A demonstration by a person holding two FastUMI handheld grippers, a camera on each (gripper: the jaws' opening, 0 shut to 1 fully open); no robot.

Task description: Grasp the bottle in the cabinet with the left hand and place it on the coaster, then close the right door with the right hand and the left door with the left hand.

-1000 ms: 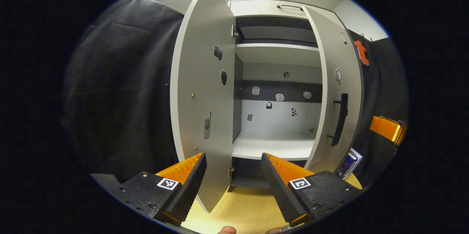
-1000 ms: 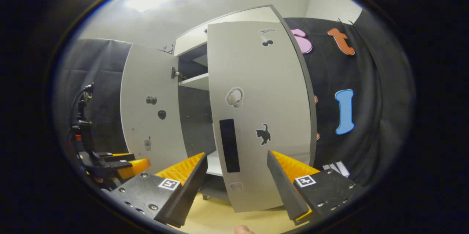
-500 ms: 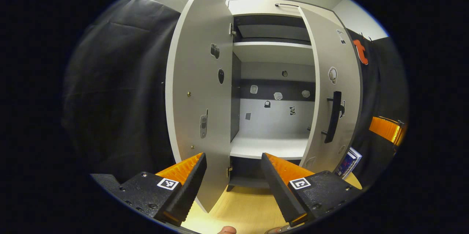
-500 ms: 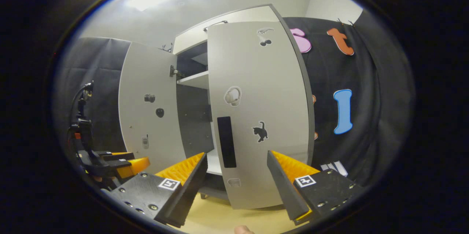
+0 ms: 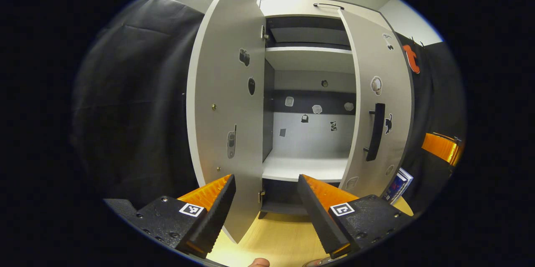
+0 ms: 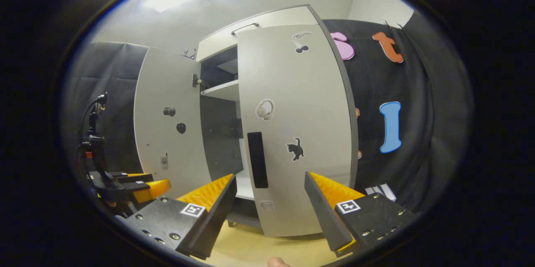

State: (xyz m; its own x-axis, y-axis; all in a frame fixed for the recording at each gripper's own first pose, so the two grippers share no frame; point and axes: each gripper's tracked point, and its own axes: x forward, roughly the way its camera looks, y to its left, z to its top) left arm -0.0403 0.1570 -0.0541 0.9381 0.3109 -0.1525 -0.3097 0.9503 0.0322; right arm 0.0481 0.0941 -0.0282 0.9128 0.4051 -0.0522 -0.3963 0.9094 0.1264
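Note:
The grey cabinet (image 5: 309, 8) stands on a wooden tabletop, its lower shelf (image 5: 305, 166) bare. Its left door (image 5: 225, 104) is wide open, edge toward me. The right door (image 5: 378, 91) with a black handle (image 5: 374, 131) stands partly swung in. My left gripper (image 5: 265, 212) is open, just in front of the left door's lower edge. In the right gripper view, my right gripper (image 6: 267, 212) is open close before the right door (image 6: 296, 133), below its handle (image 6: 257, 160); whether it touches is unclear. The left gripper (image 6: 138, 185) shows at far left.
Several thin books (image 5: 399, 185) lean by the cabinet's right foot, seen too as books (image 6: 382, 191) in the right gripper view. An upper shelf (image 5: 309, 52) spans the cabinet. The light wooden tabletop (image 5: 280, 237) lies in front of the cabinet. Black cloth walls both sides.
The right door has swung further toward the cabinet, its handle drifting left in both views. My left gripper has barely moved.

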